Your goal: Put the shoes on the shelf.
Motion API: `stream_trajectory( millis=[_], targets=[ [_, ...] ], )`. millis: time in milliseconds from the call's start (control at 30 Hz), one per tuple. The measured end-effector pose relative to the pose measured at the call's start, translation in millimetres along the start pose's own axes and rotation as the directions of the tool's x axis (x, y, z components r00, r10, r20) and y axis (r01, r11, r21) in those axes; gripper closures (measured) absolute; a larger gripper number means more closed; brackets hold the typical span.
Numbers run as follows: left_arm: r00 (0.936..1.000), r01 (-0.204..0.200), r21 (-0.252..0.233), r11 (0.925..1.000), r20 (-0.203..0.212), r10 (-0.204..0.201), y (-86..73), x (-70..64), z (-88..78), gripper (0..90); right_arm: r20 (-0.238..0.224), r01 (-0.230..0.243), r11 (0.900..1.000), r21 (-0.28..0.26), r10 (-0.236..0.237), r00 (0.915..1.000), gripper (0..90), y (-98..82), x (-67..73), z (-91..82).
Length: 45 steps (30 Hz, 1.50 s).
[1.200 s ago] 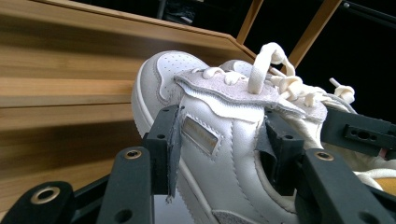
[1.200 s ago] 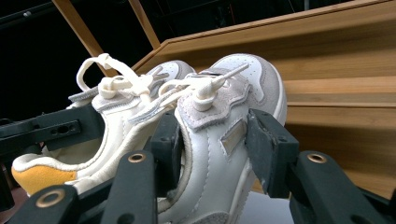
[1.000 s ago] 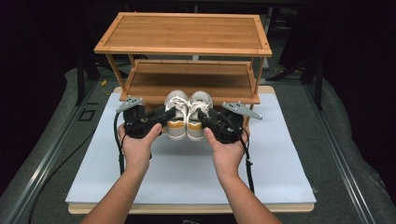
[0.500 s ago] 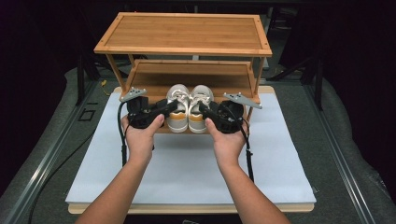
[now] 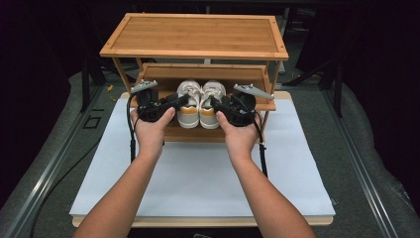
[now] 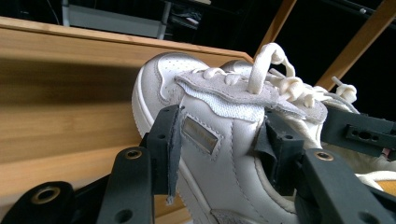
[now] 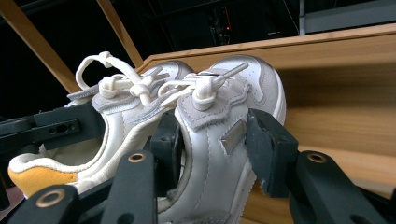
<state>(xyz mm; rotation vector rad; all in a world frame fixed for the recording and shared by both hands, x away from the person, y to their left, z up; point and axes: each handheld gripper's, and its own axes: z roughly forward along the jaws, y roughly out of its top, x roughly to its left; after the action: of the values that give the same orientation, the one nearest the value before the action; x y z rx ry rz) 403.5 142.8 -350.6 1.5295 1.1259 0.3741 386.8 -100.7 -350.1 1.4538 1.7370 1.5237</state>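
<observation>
A pair of white sneakers with orange heels sits side by side at the front of the bamboo rack's lower shelf (image 5: 158, 73), toes pointing into the rack. My left gripper (image 5: 168, 104) is shut on the left sneaker (image 5: 188, 99), my right gripper (image 5: 224, 106) on the right sneaker (image 5: 212, 98). In the left gripper view my left gripper (image 6: 219, 144) pinches the left sneaker's (image 6: 210, 105) side wall, one pad outside, one inside the opening. In the right gripper view my right gripper (image 7: 217, 149) clamps the right sneaker (image 7: 224, 102) the same way, with the left sneaker (image 7: 116, 126) beside it.
The rack's top shelf (image 5: 198, 33) overhangs the lower shelf and its upright posts (image 5: 270, 79) flank the shoes. The rack stands at the far end of a white mat (image 5: 198, 173) on a wooden board. Dark floor and cables surround the table.
Both grippers have carried the sneakers forward, away from the person, from over the white mat up to the rack's lower shelf. Both stayed shut on the shoes.
</observation>
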Motion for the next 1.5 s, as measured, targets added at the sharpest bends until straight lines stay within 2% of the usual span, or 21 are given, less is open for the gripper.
stream_trajectory(
  millis=[67, 233, 400, 500, 533, 667, 800, 967, 1000, 1067, 1167, 1267, 1300, 1333, 1367, 1400, 1500],
  targets=[
    [1.0, 0.001, 0.003, 1.0, 0.002, -0.001, 2.3, 2.3, 3.4, 54.5, 0.011, 0.0, 1.0, 0.001, 0.0, 0.9999, 56.7, 2.5, -0.9, 3.4],
    [0.9998, 0.017, 0.009, 0.9998, 0.015, -0.017, 12.0, 7.3, 10.0, 54.5, -0.009, -0.016, 1.0, -0.001, 0.016, 0.9998, 56.7, 11.6, -5.8, 11.1],
    [0.9999, 0.015, 0.016, 0.9998, -0.005, -0.015, 18.0, 8.3, 17.1, 54.6, -0.008, -0.012, 1.0, 0.004, 0.012, 0.9999, 56.7, 19.0, -9.7, 19.1],
    [0.9998, 0.02, 0.014, 0.9997, 0.0, -0.02, 19.9, 11.8, 21.7, 54.6, -0.014, -0.032, 1.0, 0.002, 0.032, 0.9994, 56.7, 20.1, -13.4, 23.9],
    [0.9998, 0.019, 0.018, 0.9997, 0.0, -0.019, 20.3, 12.5, 23.3, 54.6, -0.011, -0.03, 0.999, 0.019, 0.031, 0.9995, 56.7, 20.6, -14.3, 23.7],
    [0.9997, 0.023, 0.019, 0.9996, -0.002, -0.023, 20.3, 15.6, 30.4, 54.6, -0.006, -0.037, 0.999, 0.001, 0.037, 0.9993, 56.7, 19.6, -18.0, 30.5],
    [0.9992, 0.04, 0.025, 0.9989, -0.008, -0.04, 19.1, 19.1, 36.1, 54.5, 0.008, -0.042, 0.999, 0.014, 0.042, 0.9991, 56.7, 18.9, -21.3, 36.3],
    [0.9988, 0.049, 0.028, 0.9984, -0.006, -0.049, 19.0, 23.7, 40.7, 54.5, -0.006, -0.064, 0.998, 0.008, 0.064, 0.9979, 56.6, 18.5, -24.8, 42.3],
    [0.9987, 0.05, 0.032, 0.9982, -0.006, -0.05, 18.8, 24.7, 41.7, 54.5, -0.008, -0.06, 0.998, 0.034, 0.06, 0.9981, 56.6, 18.9, -25.9, 41.7],
    [0.9985, 0.054, 0.035, 0.9979, -0.007, -0.054, 18.6, 26.0, 43.9, 54.5, 0.001, -0.067, 0.998, 0.014, 0.067, 0.9977, 56.5, 17.8, -26.7, 46.0],
    [0.998, 0.064, 0.035, 0.9973, -0.003, -0.064, 18.9, 28.3, 46.3, 54.5, 0.009, -0.076, 0.997, 0.03, 0.076, 0.9971, 56.4, 18.1, -28.6, 47.3],
    [0.9976, 0.069, 0.034, 0.9971, -0.005, -0.069, 19.3, 29.0, 48.6, 54.4, -0.001, -0.095, 0.995, 0.021, 0.095, 0.9955, 56.3, 17.8, -29.9, 50.1],
    [0.9975, 0.07, 0.036, 0.9969, -0.006, -0.07, 19.3, 29.3, 49.4, 54.4, 0.008, -0.091, 0.995, 0.036, 0.09, 0.9959, 56.3, 18.4, -30.4, 49.7],
    [0.9976, 0.069, 0.041, 0.9968, -0.005, -0.069, 19.4, 30.1, 50.6, 54.3, -0.002, -0.094, 0.995, 0.019, 0.094, 0.9955, 56.2, 17.8, -30.8, 51.6],
    [0.9976, 0.069, 0.051, 0.9964, -0.006, -0.068, 19.4, 30.8, 51.4, 54.2, 0.012, -0.093, 0.995, 0.034, 0.093, 0.9956, 56.0, 18.0, -31.1, 51.3],
    [0.9977, 0.068, 0.056, 0.9961, -0.009, -0.067, 18.9, 31.6, 52.5, 54.0, 0.002, -0.096, 0.995, 0.032, 0.096, 0.9954, 55.8, 17.4, -32.0, 53.0],
    [0.9943, 0.106, 0.063, 0.9924, 0.007, -0.107, 17.6, 36.5, 53.6, 53.5, -0.002, -0.095, 0.994, 0.06, 0.095, 0.9955, 54.9, 17.8, -33.5, 53.1]
  ],
)
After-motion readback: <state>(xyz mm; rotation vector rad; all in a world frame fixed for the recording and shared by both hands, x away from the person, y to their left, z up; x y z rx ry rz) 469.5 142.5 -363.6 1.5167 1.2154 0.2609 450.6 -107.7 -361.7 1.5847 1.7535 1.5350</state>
